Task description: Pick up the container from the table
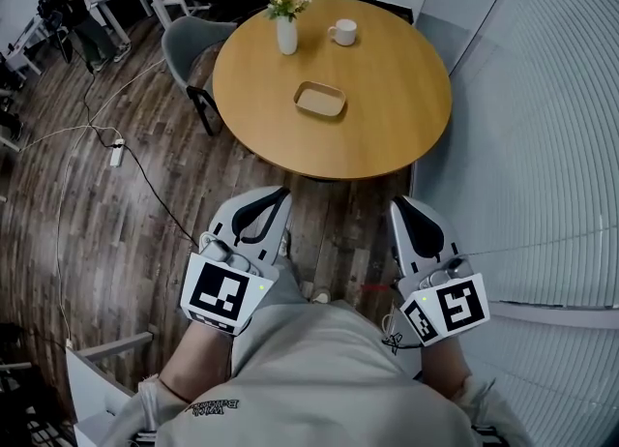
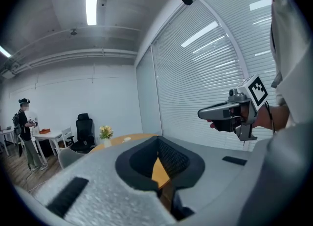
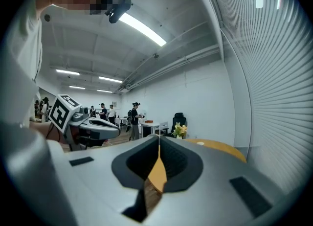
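The container is a shallow tan tray lying near the middle of the round wooden table. In the head view both grippers are held close to my body, well short of the table edge and over the wood floor. My left gripper is shut with nothing in it. My right gripper is also shut and empty. In the left gripper view the closed jaws point towards the table, and the right gripper floats beside them. The right gripper view shows its jaws closed. Neither gripper view shows the container.
A white vase of flowers and a white mug stand at the table's far side. A grey chair sits at the table's left. A power strip with cables lies on the floor. Slatted blinds line the right. A person stands far left.
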The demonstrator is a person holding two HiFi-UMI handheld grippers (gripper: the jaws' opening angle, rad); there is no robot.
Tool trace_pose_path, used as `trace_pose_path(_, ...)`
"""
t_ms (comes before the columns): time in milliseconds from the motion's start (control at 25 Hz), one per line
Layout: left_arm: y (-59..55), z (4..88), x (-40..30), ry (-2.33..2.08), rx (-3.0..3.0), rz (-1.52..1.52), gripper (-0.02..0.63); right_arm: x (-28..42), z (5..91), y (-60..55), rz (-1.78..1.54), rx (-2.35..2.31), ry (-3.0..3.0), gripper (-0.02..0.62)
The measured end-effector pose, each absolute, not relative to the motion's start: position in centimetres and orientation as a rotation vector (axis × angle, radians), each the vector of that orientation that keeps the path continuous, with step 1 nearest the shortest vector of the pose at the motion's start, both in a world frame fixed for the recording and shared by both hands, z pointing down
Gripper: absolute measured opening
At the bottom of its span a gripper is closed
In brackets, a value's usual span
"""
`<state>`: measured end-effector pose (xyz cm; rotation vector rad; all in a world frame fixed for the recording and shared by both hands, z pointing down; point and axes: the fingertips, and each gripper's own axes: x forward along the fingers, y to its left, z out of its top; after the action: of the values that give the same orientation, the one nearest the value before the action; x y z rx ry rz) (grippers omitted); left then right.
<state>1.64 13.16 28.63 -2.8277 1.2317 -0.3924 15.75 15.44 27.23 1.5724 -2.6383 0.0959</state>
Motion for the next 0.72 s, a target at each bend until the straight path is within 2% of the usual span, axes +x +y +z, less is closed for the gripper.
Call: trace_pose_path(720, -0.1, 29.5, -3.3, 1.189, -2.859, -0.415, 0.02, 10.6, 27.6, 2.3, 0.138, 1.556, -2.621, 0.034)
